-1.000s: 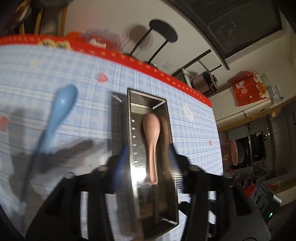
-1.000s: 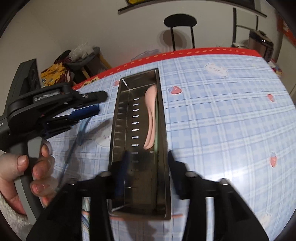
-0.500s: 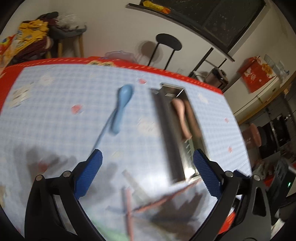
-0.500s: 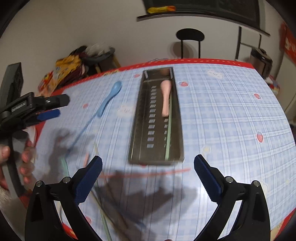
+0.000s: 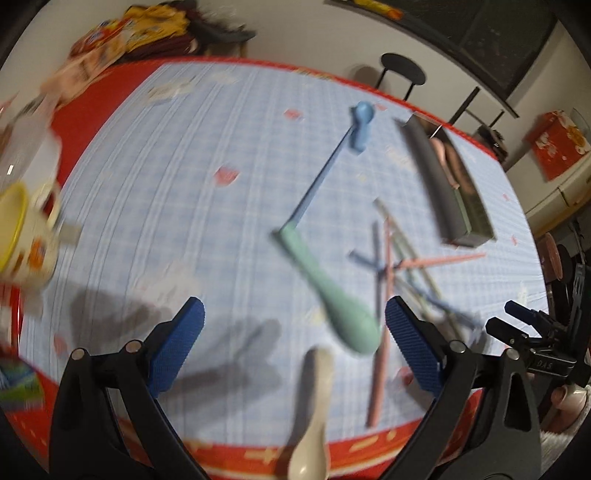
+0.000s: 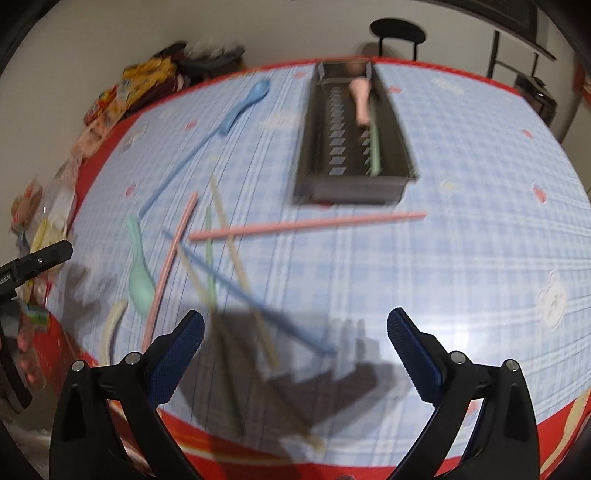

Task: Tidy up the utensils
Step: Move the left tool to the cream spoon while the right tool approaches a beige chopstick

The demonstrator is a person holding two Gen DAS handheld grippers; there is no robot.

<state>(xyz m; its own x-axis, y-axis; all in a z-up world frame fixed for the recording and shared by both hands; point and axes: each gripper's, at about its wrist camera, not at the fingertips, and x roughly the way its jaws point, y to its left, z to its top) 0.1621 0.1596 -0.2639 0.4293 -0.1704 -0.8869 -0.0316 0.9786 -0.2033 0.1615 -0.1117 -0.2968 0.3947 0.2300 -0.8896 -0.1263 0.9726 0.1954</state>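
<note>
In the left wrist view my left gripper (image 5: 293, 325) is open over the blue checked tablecloth, nothing between its fingers. A green spoon (image 5: 332, 295) lies just ahead of it, and a cream spoon (image 5: 314, 402) lies below, near the table's red edge. A blue spoon (image 5: 360, 125) lies farther off. My right gripper (image 6: 295, 332) is also open and empty, above crossed chopsticks (image 6: 251, 291). Beyond it stands the long metal tray (image 6: 306, 147), holding a pink spoon (image 6: 360, 98) and a green chopstick (image 6: 375, 147). A pink chopstick (image 6: 306, 223) lies in front of the tray.
A yellow-rimmed mug (image 5: 22, 236) and snack packets stand at the table's left side. A black stool (image 6: 397, 31) stands behind the table. The right gripper's body (image 5: 535, 332) shows at the right edge of the left wrist view. The frames are blurred.
Both grippers opened wide and drew back from the metal tray. The left one swung left, over the loose spoons. The tray now sits far ahead on the table.
</note>
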